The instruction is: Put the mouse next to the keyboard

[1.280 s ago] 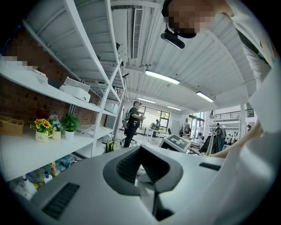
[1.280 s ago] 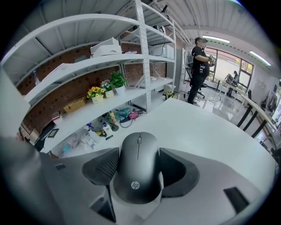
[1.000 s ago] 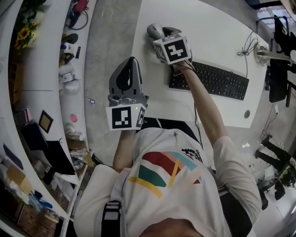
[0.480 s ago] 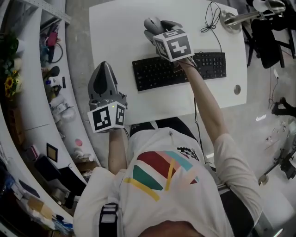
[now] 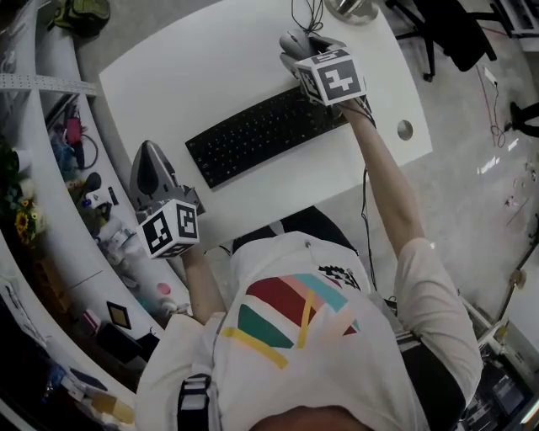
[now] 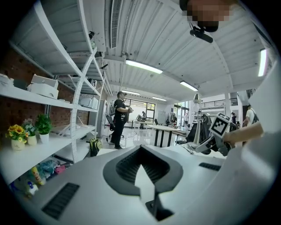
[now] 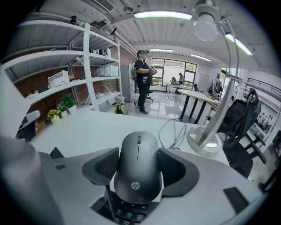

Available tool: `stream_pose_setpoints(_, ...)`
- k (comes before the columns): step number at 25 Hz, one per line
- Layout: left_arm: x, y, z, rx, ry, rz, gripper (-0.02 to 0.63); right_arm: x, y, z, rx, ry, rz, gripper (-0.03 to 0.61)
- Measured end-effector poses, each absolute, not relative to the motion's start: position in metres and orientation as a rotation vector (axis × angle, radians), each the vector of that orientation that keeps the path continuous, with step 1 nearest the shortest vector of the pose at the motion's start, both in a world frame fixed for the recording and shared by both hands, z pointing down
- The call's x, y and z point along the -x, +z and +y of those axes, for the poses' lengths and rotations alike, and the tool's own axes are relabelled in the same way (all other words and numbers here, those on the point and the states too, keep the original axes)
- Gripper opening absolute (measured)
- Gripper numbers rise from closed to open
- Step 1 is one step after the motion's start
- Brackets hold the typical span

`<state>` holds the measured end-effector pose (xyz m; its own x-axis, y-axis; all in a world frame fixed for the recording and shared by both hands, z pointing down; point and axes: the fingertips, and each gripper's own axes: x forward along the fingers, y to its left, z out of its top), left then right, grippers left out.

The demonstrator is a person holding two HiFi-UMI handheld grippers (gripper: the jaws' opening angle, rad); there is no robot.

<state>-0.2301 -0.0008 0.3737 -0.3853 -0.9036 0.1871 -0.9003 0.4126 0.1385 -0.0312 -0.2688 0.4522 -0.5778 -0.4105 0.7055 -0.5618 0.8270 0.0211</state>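
A dark grey mouse [image 7: 138, 171] sits between the jaws of my right gripper [image 7: 138, 151], both pads pressed against its sides. In the head view the mouse [image 5: 294, 41] and right gripper [image 5: 305, 50] are by the far right part of the black keyboard [image 5: 261, 135] on the white table [image 5: 194, 76]. Keyboard keys [image 7: 124, 214] show just under the mouse in the right gripper view. My left gripper [image 5: 153, 171] hangs off the table's left edge, jaws together, holding nothing.
A lamp base [image 7: 206, 143] with a cable [image 7: 173, 129] stands beyond the mouse. White shelves [image 5: 76, 143] with clutter run along the left. A black office chair [image 5: 455, 25] stands at the far right. A person [image 7: 144, 79] stands far off.
The head view has swung, so the table looks turned. My right gripper has carried the mouse from beyond the keyboard's left end to near its far right part. The left gripper stays beside the table.
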Motion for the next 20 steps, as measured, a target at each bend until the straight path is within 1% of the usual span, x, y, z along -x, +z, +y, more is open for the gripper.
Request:
stream_pose_setpoints(8,0.195,0.374,-0.035,-1.648,0.02,-2.372,0.043,-0.074,0.469,-0.306,-0.851,0.332,-2.191,0.301)
stream_pose_setpoints(13,0.189,0.377,-0.045,-1.67,0.053,-2.345,0.043,-0.134,0.491,-0.32,-0.947,0.388,-2.099,0.301)
stream_pose_setpoints(20,0.182,0.387,-0.053,-1.717,0.167,-2.298,0.043,-0.183,0.519,-0.329,-0.985,0.44,-2.027,0.301)
